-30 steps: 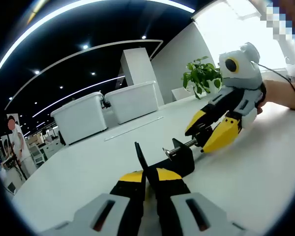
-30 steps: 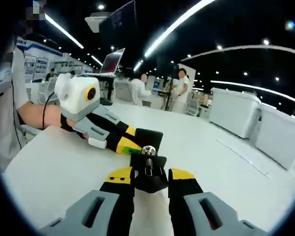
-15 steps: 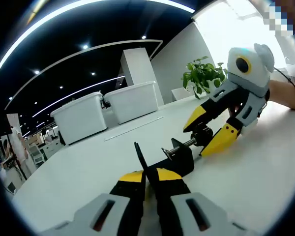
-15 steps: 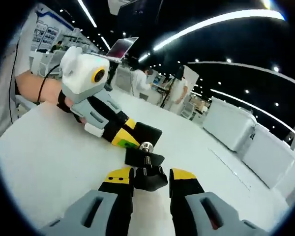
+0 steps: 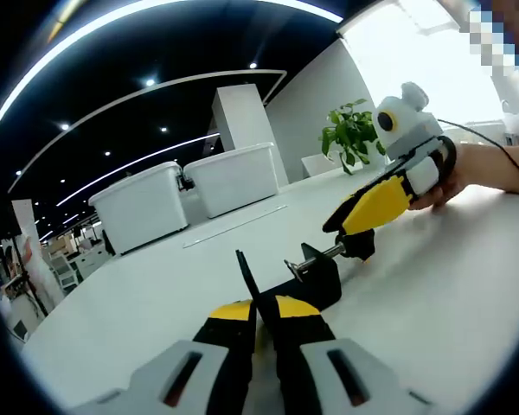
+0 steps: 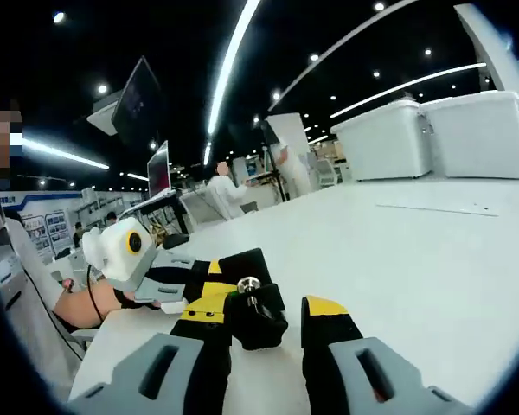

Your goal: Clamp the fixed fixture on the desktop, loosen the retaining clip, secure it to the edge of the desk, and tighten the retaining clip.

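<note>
A black clamp fixture point(image 5: 318, 278) lies on the white table point(image 5: 432, 303). My left gripper point(image 5: 261, 311) is shut on its thin upright plate, low in the left gripper view. The fixture's screw point(image 5: 318, 255) runs right to a black knob point(image 5: 361, 246). My right gripper point(image 5: 350, 235) reaches in from the right, one yellow jaw lying over that knob. In the right gripper view my right gripper point(image 6: 264, 309) holds the knob point(image 6: 258, 324) between its yellow-tipped jaws. Behind it stands the fixture plate point(image 6: 246, 262), with the left gripper point(image 6: 214, 281) on it.
Two white lidded bins point(image 5: 143, 207) point(image 5: 238, 177) and a potted plant point(image 5: 356, 134) stand at the table's far side. A person's hand point(image 5: 476, 169) holds the right gripper. People point(image 6: 225, 190) and a monitor point(image 6: 160, 173) are farther back. Bare table point(image 6: 398, 251) spreads right of the fixture.
The right gripper has rolled about the screw's axis while on the knob, and its view has rolled with it. The left gripper and the fixture have stayed put.
</note>
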A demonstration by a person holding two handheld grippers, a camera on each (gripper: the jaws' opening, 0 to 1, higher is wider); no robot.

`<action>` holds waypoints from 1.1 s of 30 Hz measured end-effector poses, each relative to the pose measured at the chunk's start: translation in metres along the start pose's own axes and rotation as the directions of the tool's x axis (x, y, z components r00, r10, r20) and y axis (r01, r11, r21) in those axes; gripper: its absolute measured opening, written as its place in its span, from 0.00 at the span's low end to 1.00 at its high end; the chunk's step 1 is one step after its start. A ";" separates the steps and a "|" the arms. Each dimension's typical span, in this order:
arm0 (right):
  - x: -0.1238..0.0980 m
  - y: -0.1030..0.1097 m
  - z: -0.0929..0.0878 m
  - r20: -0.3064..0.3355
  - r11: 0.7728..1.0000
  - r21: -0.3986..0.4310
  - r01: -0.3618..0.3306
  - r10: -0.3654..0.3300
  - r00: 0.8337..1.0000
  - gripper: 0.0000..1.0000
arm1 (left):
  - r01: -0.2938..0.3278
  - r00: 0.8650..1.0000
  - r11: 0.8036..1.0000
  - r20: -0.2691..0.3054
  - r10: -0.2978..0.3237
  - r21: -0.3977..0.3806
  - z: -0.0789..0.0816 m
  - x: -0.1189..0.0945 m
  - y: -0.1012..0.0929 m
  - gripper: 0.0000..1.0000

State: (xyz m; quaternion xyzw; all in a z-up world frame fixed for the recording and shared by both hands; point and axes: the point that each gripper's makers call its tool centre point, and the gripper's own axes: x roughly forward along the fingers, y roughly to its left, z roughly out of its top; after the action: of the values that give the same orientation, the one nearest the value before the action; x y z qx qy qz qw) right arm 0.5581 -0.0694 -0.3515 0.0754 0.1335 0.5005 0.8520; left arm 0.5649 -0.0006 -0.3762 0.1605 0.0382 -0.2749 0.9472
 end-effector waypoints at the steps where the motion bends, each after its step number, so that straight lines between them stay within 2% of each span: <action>1: 0.001 -0.001 -0.003 -0.014 1.000 -0.003 0.004 -0.004 1.000 0.30 | 0.000 1.000 1.000 0.000 0.000 0.000 0.000 0.000 0.000 0.08; 4: 0.005 0.001 -0.012 -0.063 1.000 -0.025 0.003 -0.005 0.998 0.30 | -0.001 1.000 1.000 0.001 0.001 0.001 0.000 0.001 0.000 0.08; 6: 0.007 0.006 -0.021 -0.106 0.998 -0.069 -0.005 -0.002 0.994 0.27 | 0.000 1.000 1.000 0.001 0.000 0.001 0.000 0.001 -0.001 0.08; 7: 0.008 0.004 -0.022 -0.104 0.993 -0.122 0.002 -0.015 0.994 0.27 | -0.001 1.000 1.000 0.001 0.001 0.002 0.001 0.002 -0.001 0.08; 13: 0.009 0.004 -0.019 -0.090 0.994 -0.111 -0.006 -0.004 0.996 0.27 | 0.000 1.000 1.000 0.001 0.000 0.001 0.000 0.002 -0.002 0.08; 16: 0.009 0.005 -0.019 -0.083 0.988 -0.155 -0.004 -0.009 0.997 0.27 | 0.000 1.000 1.000 0.001 0.000 0.001 0.000 0.002 -0.003 0.08; 17: 0.009 0.004 -0.018 -0.079 0.981 -0.195 -0.001 -0.015 0.997 0.27 | 0.000 1.000 1.000 0.001 0.000 0.001 0.000 0.002 -0.003 0.08; 19: 0.008 0.005 -0.018 -0.079 0.959 -0.283 0.008 -0.032 0.996 0.27 | 0.000 1.000 1.000 0.001 0.000 0.001 0.000 0.001 -0.003 0.08; 20: 0.008 0.006 -0.017 -0.079 0.931 -0.363 0.018 -0.050 0.996 0.27 | 0.000 1.000 1.000 0.001 0.000 0.001 0.000 0.001 -0.003 0.08; 22: 0.008 0.006 -0.017 -0.085 0.889 -0.457 0.032 -0.079 0.993 0.27 | -0.001 1.000 1.000 0.001 0.001 0.001 0.001 0.001 -0.003 0.08; 24: 0.009 0.008 -0.017 -0.085 0.815 -0.578 0.042 -0.112 0.990 0.27 | -0.001 1.000 1.000 0.001 0.001 0.001 0.001 0.001 -0.003 0.08; 26: 0.009 0.009 -0.017 -0.079 0.768 -0.639 0.049 -0.129 0.989 0.27 | -0.001 1.000 1.000 0.001 0.001 0.001 0.001 0.000 -0.003 0.08; 28: 0.010 0.008 -0.018 -0.079 0.740 -0.671 0.054 -0.144 0.986 0.27 | -0.002 1.000 1.000 0.001 0.002 0.002 0.001 0.000 -0.003 0.08; 30: 0.011 0.005 -0.019 -0.077 0.691 -0.720 0.065 -0.172 0.982 0.27 | -0.002 1.000 1.000 0.001 0.002 0.002 0.001 0.000 -0.003 0.08; 33: 0.012 0.004 -0.020 -0.078 0.723 -0.687 0.073 -0.173 0.982 0.28 | -0.004 1.000 1.000 0.001 0.004 0.003 0.001 0.000 -0.003 0.08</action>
State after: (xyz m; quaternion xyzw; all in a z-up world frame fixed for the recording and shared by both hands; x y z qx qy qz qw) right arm 0.5543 -0.0576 -0.3713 -0.2852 0.0039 0.4607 0.8405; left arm 0.5629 -0.0034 -0.3766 0.1617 0.0371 -0.2733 0.9475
